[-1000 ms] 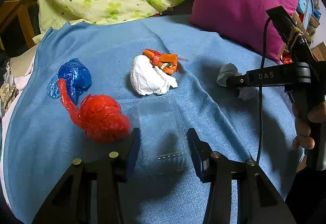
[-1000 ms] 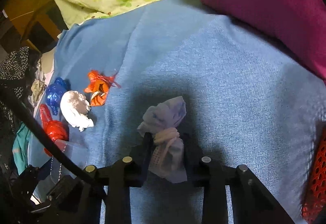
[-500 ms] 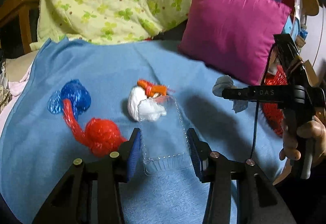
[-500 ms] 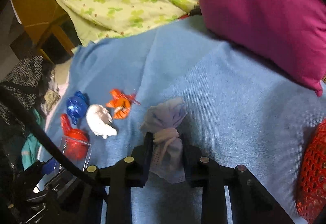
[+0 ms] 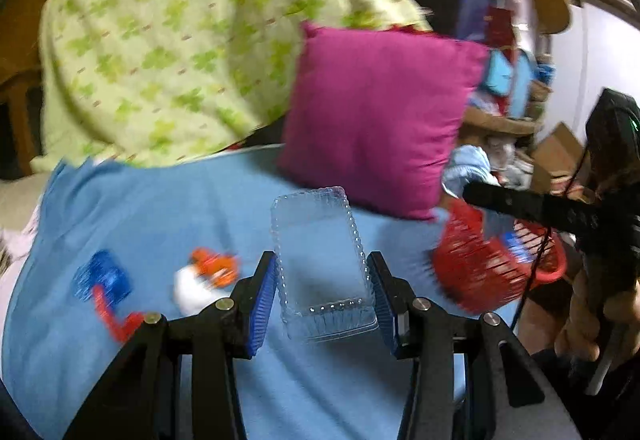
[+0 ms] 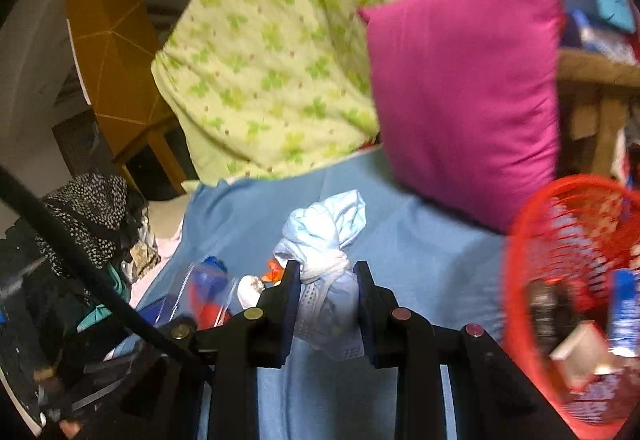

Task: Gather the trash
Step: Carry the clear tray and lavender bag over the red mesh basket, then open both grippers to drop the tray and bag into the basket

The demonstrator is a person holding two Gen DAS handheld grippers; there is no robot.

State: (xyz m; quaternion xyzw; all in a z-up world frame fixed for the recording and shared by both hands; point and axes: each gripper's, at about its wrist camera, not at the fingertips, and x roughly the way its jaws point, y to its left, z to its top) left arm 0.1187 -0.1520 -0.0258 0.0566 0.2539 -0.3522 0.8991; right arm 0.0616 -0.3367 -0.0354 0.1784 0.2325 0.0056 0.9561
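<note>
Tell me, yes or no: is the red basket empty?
No. The red basket already holds boxes and wrappers in the right wrist view.

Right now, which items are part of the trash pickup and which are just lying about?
Job:
clear plastic tray in left gripper
knotted pale bag in right gripper
red basket
blue, red, white, orange wads on blue sheet

Lying about:
magenta pillow
green quilt
</note>
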